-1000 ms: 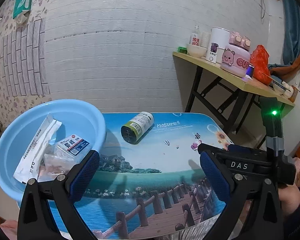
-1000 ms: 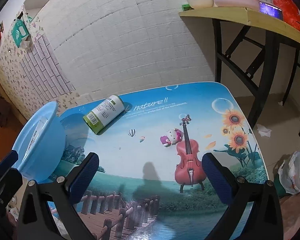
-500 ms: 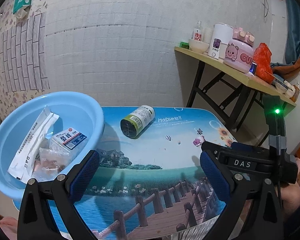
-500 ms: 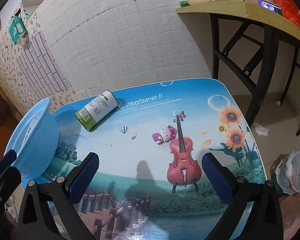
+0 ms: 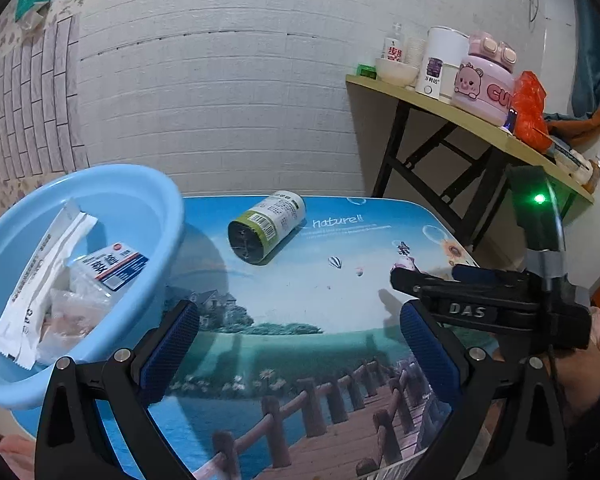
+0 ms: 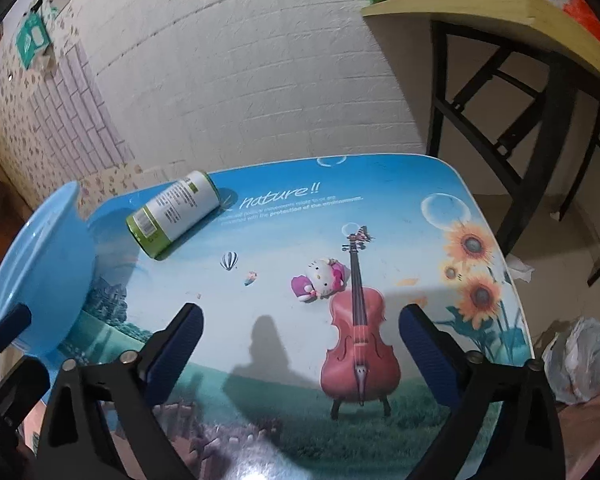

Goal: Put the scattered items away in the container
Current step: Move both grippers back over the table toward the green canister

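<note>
Hello Kitty figurine point(image 6: 320, 280), small, light and probably soft, lies ahead of the right gripper point(image 6: 300, 344), whose wide, empty jaws have just been closing slightly; grasp its body.

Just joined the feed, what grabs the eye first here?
The picture-printed table stands out, with a green-and-white can lying on its side near the far left corner. A blue basin holding packets sits at the left edge, and a small pink cat toy lies mid-table.

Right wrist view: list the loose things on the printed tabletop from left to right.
Light blue plastic basin → white cylindrical bottle with green ends, lying on its side → small pink and white cat figure.
</note>
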Demonstrator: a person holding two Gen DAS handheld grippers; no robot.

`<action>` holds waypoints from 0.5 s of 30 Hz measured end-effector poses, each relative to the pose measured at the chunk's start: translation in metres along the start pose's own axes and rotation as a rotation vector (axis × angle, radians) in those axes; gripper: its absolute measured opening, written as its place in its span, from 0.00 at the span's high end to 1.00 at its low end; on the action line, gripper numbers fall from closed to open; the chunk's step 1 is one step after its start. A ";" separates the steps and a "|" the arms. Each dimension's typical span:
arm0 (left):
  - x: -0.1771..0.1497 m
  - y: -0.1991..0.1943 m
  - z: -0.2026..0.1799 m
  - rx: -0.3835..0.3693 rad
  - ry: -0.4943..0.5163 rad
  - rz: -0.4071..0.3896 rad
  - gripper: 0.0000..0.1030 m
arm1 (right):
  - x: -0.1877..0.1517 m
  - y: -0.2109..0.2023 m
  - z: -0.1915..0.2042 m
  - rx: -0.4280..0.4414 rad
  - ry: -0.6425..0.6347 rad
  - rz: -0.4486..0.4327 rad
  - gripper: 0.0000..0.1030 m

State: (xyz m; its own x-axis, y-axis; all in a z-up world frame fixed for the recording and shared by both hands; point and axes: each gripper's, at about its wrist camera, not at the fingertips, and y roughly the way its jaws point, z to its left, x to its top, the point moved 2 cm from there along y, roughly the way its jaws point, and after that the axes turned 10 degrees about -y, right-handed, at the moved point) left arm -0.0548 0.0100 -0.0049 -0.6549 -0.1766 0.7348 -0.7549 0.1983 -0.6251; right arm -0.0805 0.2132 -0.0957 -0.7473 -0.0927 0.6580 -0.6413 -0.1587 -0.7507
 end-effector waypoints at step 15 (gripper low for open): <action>0.000 0.033 -0.014 -0.031 0.019 0.050 0.01 | 0.012 0.036 -0.011 0.114 -0.202 0.075 0.40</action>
State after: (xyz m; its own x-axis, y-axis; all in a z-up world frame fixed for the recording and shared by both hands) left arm -0.0789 0.0303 -0.0218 -0.6906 -0.1471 0.7081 -0.7197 0.2361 -0.6529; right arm -0.1148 0.2176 -0.1157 -0.7349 -0.3010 0.6078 -0.5530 -0.2529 -0.7939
